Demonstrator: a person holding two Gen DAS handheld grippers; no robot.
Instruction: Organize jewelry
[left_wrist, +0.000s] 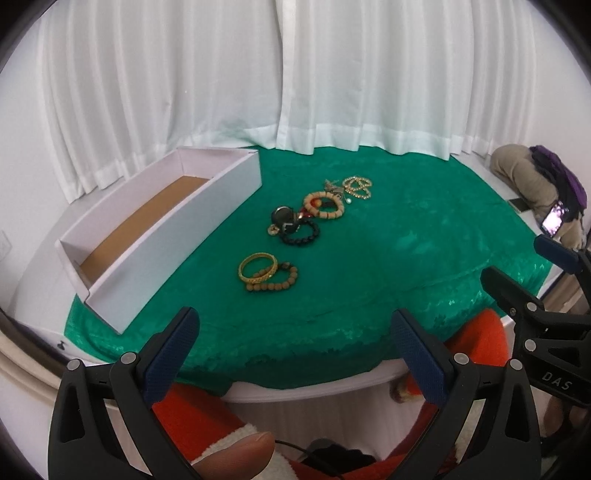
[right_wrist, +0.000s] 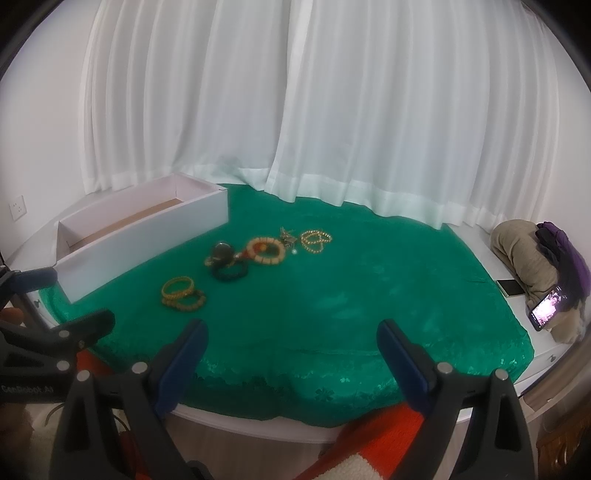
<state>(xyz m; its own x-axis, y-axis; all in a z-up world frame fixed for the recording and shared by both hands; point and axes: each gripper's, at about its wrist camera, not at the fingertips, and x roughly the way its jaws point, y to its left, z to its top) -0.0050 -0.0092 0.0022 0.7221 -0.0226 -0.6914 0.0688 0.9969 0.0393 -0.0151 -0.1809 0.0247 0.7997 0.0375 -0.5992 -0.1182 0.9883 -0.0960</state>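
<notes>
- White curtains (right_wrist: 295, 110) filled the back of both views, hanging to the far edge of the table.
- A green cloth (left_wrist: 369, 258) covered the table top; its scalloped near hem showed best in the right wrist view.
- The open white box (left_wrist: 207, 229) with a brown floor lay at ten o'clock of the cloth, nothing visible inside it.
- Only the right wrist view showed a wall socket (right_wrist: 17, 209) at nine o'clock and a flat phone (right_wrist: 509, 287) by the beige bundle (right_wrist: 524, 254); both views caught the lit phone (right_wrist: 547, 309) propped at three o'clock.
- The left gripper (left_wrist: 295, 354) held its fingers wide apart, clamping nothing; the right gripper (right_wrist: 291, 365) likewise gaped, unloaded.
- "DAS" read on the right gripper's body in the left view; a blurred label on the left gripper's body read partly "...bot AI".
- Jewelry lay in a diagonal row toward twelve o'clock, well beyond both sets of fingertips: gold bangle (left_wrist: 257, 266) touching a brown bead bracelet (left_wrist: 275, 279), black bead bracelet (left_wrist: 301, 232), tan bead bracelet (left_wrist: 324, 204), gold chain (left_wrist: 357, 187).
</notes>
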